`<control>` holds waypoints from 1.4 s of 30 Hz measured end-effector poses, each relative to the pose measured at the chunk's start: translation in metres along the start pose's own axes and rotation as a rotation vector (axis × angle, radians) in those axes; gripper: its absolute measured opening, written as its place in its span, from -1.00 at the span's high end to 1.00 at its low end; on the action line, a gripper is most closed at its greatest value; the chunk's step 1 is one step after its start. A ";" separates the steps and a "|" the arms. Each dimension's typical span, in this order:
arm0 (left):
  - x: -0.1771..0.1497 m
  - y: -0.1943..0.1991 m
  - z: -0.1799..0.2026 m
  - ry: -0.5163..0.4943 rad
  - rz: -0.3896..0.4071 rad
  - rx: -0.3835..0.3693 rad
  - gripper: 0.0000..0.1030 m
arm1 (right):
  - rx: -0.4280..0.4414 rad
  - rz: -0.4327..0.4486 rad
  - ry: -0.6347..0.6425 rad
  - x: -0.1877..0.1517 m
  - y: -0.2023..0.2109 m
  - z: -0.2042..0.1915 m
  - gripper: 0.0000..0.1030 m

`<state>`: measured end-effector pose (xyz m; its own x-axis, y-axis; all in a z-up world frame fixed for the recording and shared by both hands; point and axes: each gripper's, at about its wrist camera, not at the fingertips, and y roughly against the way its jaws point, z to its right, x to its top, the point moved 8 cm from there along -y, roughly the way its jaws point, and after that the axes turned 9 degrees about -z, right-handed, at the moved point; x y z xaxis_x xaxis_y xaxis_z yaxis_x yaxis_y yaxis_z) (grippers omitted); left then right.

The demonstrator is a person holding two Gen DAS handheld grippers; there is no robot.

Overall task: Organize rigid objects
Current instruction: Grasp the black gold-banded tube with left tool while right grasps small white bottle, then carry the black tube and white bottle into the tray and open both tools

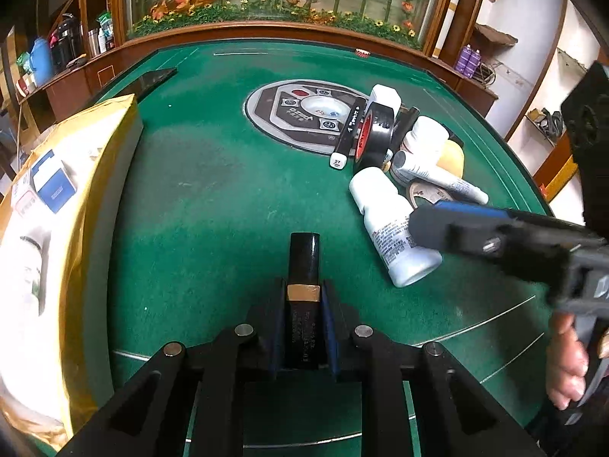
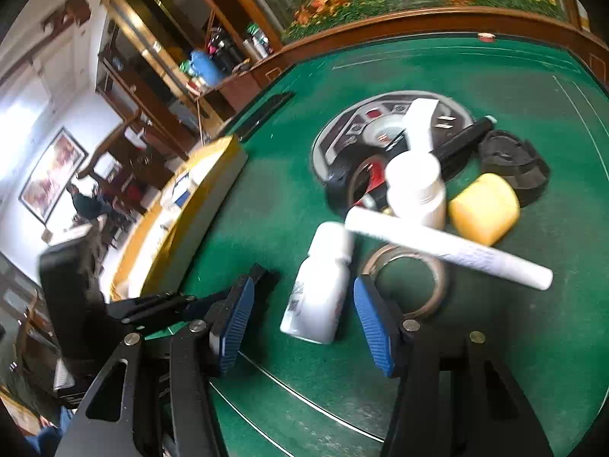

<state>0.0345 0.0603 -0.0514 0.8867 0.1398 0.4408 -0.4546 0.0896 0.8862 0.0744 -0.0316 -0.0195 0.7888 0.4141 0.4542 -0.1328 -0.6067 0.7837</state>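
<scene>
My left gripper (image 1: 303, 297) is shut on a black tube with a gold band (image 1: 304, 262), which sticks out forward past the pads, low over the green felt table (image 1: 213, 205). In the right wrist view a white bottle (image 2: 319, 297) lies on its side between the blue pads (image 2: 236, 316) of my right gripper (image 2: 304, 320). Those jaws stand open, with a gap on each side of the bottle. From the left wrist view the same white bottle (image 1: 396, 236) is partly covered by the right gripper's fingers (image 1: 456, 228).
A gold-rimmed box (image 1: 106, 175) at the left holds blue-and-white cartons (image 1: 53, 186). Behind the bottle lie a white tube (image 2: 449, 251), an upright white bottle (image 2: 416, 186), a yellow block (image 2: 483, 209), a tape ring (image 2: 403, 278), black tape (image 1: 375, 133) and a marker (image 1: 348, 133).
</scene>
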 end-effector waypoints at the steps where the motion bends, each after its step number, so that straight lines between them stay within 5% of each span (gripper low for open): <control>1: -0.001 0.000 0.001 -0.004 0.005 0.002 0.65 | -0.012 -0.010 0.007 -0.001 -0.004 -0.002 -0.06; 8: -0.004 0.000 0.002 -0.012 0.028 0.011 0.65 | -0.081 -0.064 -0.006 0.008 -0.032 0.001 0.17; 14: -0.004 -0.001 0.002 -0.023 0.036 0.030 0.65 | -0.224 -0.057 0.121 0.008 -0.044 -0.011 0.35; 18: -0.002 0.000 0.002 -0.015 0.041 0.027 0.65 | -0.140 -0.048 0.104 0.001 -0.036 -0.011 0.35; 33: -0.002 0.041 0.001 0.032 0.133 -0.049 0.65 | -0.072 0.003 0.080 0.000 -0.015 -0.012 0.35; 42: -0.003 0.107 -0.068 0.159 0.271 0.006 0.65 | 0.015 0.037 0.101 0.012 -0.009 -0.050 0.35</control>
<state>-0.0224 0.1362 0.0322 0.7089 0.3099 0.6336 -0.6716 0.0221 0.7406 0.0553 0.0128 -0.0001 0.7188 0.4574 0.5236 -0.1511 -0.6323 0.7598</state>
